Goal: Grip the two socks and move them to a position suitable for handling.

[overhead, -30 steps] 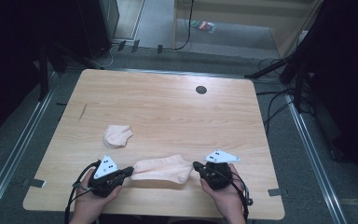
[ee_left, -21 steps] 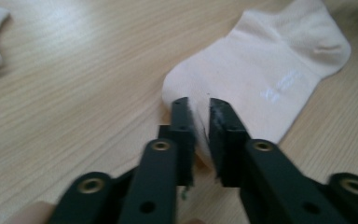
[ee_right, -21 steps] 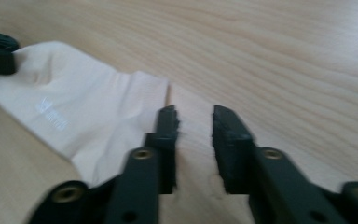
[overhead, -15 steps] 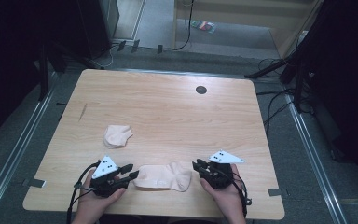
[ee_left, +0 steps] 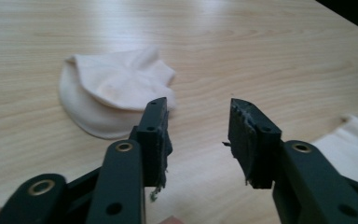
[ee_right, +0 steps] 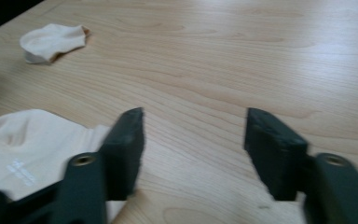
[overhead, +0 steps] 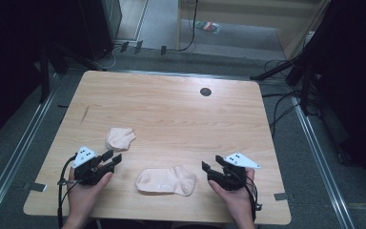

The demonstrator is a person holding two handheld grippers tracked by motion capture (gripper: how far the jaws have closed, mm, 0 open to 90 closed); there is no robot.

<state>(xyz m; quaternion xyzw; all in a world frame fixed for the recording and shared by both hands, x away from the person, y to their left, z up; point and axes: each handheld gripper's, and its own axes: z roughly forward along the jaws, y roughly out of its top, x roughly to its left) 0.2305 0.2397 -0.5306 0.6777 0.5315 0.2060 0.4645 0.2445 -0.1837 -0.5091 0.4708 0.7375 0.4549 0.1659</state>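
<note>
Near the table's (overhead: pixel 171 105) front edge, about midway along it, lies a flat pale sock (overhead: pixel 167 180), apart from both grippers. Farther back and toward the left edge lies a second, folded sock (overhead: pixel 120 138).

Left gripper (overhead: pixel 110 160) close to the front-left corner, held in a hand (overhead: pixel 83 193), jaws parted and just been opening, nothing between them, tips pointing toward the folded sock. Right gripper (overhead: pixel 208 171) toward the front-right corner, also in a hand (overhead: pixel 233 198), jaws wide apart and likewise just been opening, bare wood between them.

From the high view: both socks and both grippers laid out along the front half of the table, plus a small dark hole (overhead: pixel 205 91) near the back edge. From the left gripper view: frayed pad lining on the jaw tips, the folded sock's creases straight ahead, a corner of the flat sock at the right. From the right gripper view: small white print on the flat sock, beside the left jaw, not readable; slightly blurred.
</note>
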